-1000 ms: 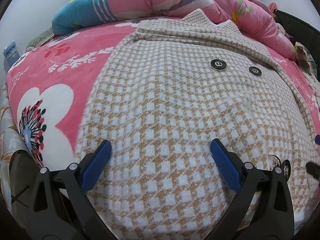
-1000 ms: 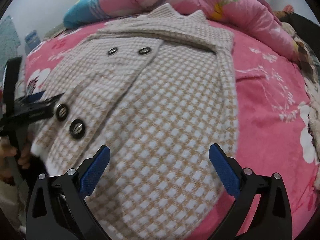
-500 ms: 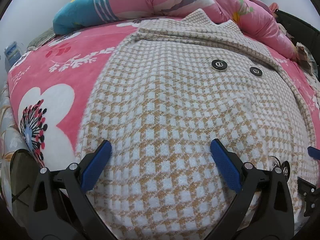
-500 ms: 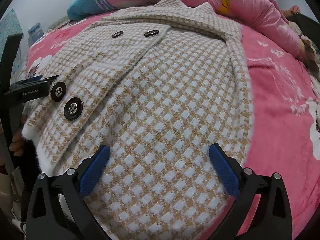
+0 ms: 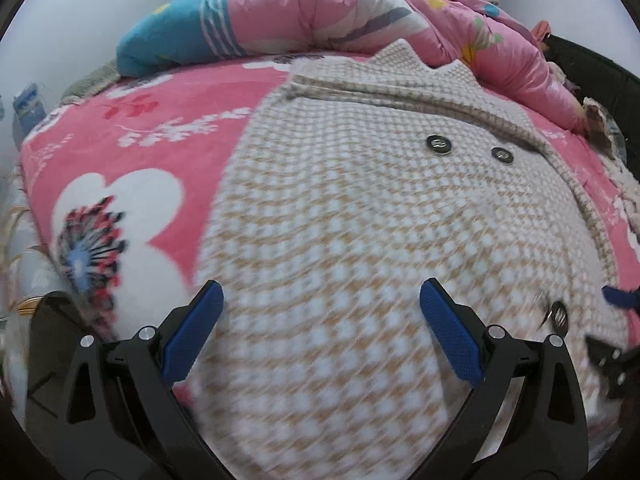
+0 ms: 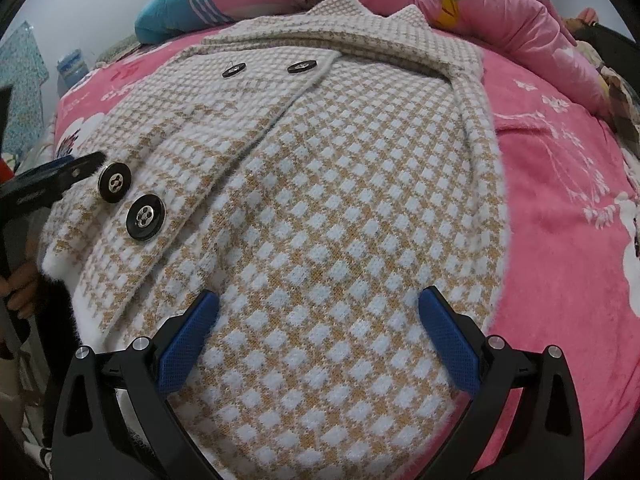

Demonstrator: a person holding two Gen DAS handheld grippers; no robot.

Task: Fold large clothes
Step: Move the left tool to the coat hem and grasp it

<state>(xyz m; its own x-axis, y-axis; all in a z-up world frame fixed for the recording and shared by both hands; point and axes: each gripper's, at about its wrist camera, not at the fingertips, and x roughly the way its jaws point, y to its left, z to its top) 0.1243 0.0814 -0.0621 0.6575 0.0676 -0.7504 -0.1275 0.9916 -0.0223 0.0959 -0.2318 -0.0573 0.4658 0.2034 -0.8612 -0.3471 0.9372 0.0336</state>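
The tan-and-white checked coat (image 6: 340,200) lies buttoned and spread flat on the pink floral bedspread (image 6: 560,168), with the left hand-held gripper (image 5: 320,328) and right hand-held gripper (image 6: 318,328) both spread wide above its hem, gripping nothing.

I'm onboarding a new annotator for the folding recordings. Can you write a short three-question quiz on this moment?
1. True or false: the right gripper is clamped shut on the checked coat.
2. How many black buttons show on the coat in the right wrist view? A) two B) four C) six
3. Fill in: the coat lies spread on a pink floral ____, with a rolled pink quilt behind its collar.

Key:
1. False: its fingers stand wide apart above the fabric, as do those of the left gripper.
2. B
3. blanket
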